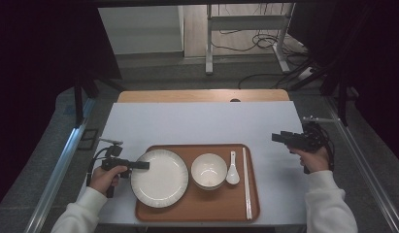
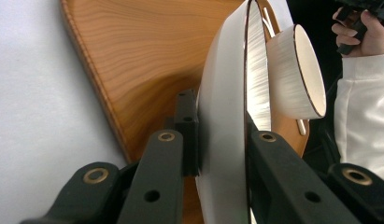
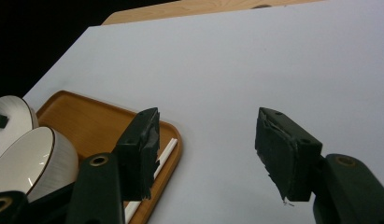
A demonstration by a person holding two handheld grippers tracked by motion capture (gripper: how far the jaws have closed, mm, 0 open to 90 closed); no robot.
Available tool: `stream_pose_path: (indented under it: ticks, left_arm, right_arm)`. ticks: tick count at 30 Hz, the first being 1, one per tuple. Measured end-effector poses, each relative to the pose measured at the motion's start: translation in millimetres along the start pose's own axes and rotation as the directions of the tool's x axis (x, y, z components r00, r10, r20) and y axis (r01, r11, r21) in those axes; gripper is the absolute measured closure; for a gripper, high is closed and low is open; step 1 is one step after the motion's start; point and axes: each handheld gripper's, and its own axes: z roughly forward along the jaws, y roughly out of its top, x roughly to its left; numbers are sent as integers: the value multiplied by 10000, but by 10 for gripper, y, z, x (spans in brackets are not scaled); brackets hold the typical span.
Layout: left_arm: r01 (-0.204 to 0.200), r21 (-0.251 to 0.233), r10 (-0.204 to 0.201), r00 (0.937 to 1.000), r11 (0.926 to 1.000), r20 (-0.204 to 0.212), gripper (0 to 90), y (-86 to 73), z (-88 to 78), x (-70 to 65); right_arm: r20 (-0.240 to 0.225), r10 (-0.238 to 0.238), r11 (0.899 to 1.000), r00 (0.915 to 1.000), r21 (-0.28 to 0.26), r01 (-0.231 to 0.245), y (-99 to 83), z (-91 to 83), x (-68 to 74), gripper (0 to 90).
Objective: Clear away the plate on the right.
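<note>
A wooden tray (image 1: 207, 206) holds a white ribbed plate (image 1: 159, 178), a white bowl (image 1: 208, 171), a white spoon (image 1: 232, 172) and white chopsticks (image 1: 246, 182). My left gripper (image 1: 141, 165) reaches in from the left and is shut on the plate's left rim. In the left gripper view the plate (image 2: 227, 93) stands edge-on between the jaws of that gripper (image 2: 222, 130), with the bowl (image 2: 292, 74) behind it. My right gripper (image 1: 275, 138) hovers over the white table to the right of the tray. Its jaws (image 3: 208, 149) stand open with nothing between them.
The white tabletop (image 1: 202, 121) stretches beyond the tray, with a wooden strip (image 1: 202, 95) at its far edge. Metal rails (image 1: 56, 170) run along both sides. The tray's corner (image 3: 96, 121) and chopsticks (image 3: 164, 156) lie left of the right gripper.
</note>
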Motion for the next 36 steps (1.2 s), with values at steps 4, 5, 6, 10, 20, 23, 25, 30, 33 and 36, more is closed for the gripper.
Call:
stream_pose_path:
  ticks: [4,5,6,10,20,23,25,30,33,36]
  left_arm:
    - [121,190,-125,9997,9997,214,804,16,61,18]
    - [132,228,-137,9996,9997,239,804,20,71,22]
    - [141,259,-149,9995,9996,279,804,23,77,28]
    - [31,360,-32,10000,9993,17,797,23,89,31]
    - [-461,336,498,9914,9984,-1208,732,2,141,-28]
    - [-690,338,738,9823,9970,-1721,694,-7,169,-71]
    - [-957,550,1060,9661,9939,-2353,657,-9,201,-109]
    - [-1263,454,1338,9568,9910,-2582,617,26,221,-200]
    - [-1477,661,1608,9407,9868,-2987,589,44,258,-246]
    - [-1507,784,1681,9317,9855,-3219,559,42,289,-248]
  right_arm:
    - [-14,11,10000,10000,61,-11,1,16,3,405]
    - [-13,-4,10000,10000,68,4,1,22,5,405]
    - [-13,-23,10000,10000,71,23,2,25,7,405]
    - [-28,-53,9999,10000,118,53,4,30,15,405]
    - [-55,-109,9999,9999,118,110,9,51,28,405]
    - [-69,-121,9998,9999,129,122,10,55,26,404]
    - [-72,-107,9998,9999,144,108,9,58,26,403]
    - [-113,-130,9998,9999,175,132,8,57,34,403]
    - [-124,-122,9998,9998,153,124,8,52,31,403]
    - [-105,-92,9998,9999,146,94,6,51,22,403]
